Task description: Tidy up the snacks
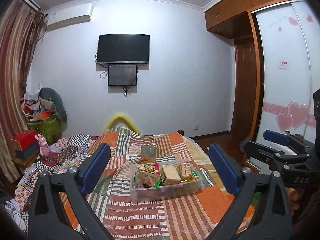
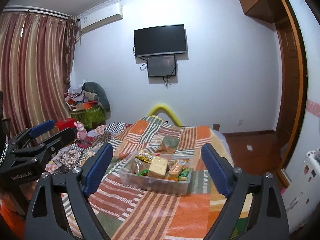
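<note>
Bin [image 1: 166, 190] of clear plastic on quilt [image 1: 140, 216] w/ snack packs [image 1: 170, 174] inside; both grippers' fingers wide, empty.

Dim, even indoor light; soft shadows; sharp centre; strong fisheye bending, dark vignette at corners.

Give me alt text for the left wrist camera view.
A clear plastic bin full of wrapped snacks sits on a patchwork bedspread, framed by the left gripper with its jaws wide open and empty. A dark television hangs on the far wall.
</note>
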`<act>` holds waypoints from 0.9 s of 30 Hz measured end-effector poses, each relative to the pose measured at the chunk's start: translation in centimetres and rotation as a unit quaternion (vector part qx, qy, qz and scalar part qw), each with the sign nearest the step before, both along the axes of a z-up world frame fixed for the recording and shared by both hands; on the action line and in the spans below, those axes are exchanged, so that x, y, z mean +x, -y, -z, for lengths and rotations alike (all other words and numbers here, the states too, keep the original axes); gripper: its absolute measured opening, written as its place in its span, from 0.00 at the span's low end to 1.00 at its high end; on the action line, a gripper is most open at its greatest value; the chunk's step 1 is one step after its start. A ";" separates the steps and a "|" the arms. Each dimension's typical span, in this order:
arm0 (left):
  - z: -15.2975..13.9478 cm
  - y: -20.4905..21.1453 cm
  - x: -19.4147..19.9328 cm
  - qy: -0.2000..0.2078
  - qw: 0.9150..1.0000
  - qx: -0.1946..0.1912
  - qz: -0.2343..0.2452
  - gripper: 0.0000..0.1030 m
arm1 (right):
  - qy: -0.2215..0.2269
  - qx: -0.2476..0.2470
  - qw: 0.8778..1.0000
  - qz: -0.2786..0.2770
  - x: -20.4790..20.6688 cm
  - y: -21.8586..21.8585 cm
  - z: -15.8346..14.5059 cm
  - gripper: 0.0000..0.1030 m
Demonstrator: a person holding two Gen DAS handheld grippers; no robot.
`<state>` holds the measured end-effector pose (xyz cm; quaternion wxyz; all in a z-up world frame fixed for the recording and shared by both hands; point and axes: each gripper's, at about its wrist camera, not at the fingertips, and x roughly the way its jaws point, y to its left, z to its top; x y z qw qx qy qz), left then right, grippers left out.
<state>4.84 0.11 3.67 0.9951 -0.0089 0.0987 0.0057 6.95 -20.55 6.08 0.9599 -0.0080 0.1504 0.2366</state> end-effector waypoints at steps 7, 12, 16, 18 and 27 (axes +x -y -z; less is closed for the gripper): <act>0.5 0.1 -0.5 -0.005 1.000 -0.007 -0.001 1.00 | 0.010 0.006 1.000 0.008 -1.1 0.4 0.1 1.00; 0.7 0.0 -0.6 -0.008 1.000 -0.014 -0.001 1.00 | 0.010 0.006 1.000 0.008 -1.3 0.5 0.1 1.00; 0.9 -0.2 -0.4 -0.010 1.000 -0.017 -0.003 1.00 | 0.010 0.005 1.000 0.008 -1.4 0.4 0.1 1.00; 1.0 -0.3 -0.4 -0.011 1.000 -0.019 -0.004 1.00 | 0.011 0.004 1.000 0.009 -1.6 0.5 0.2 1.00; 1.3 -0.6 0.0 -0.017 1.000 -0.025 -0.003 1.00 | 0.012 0.003 1.000 0.010 -1.9 0.5 0.4 1.00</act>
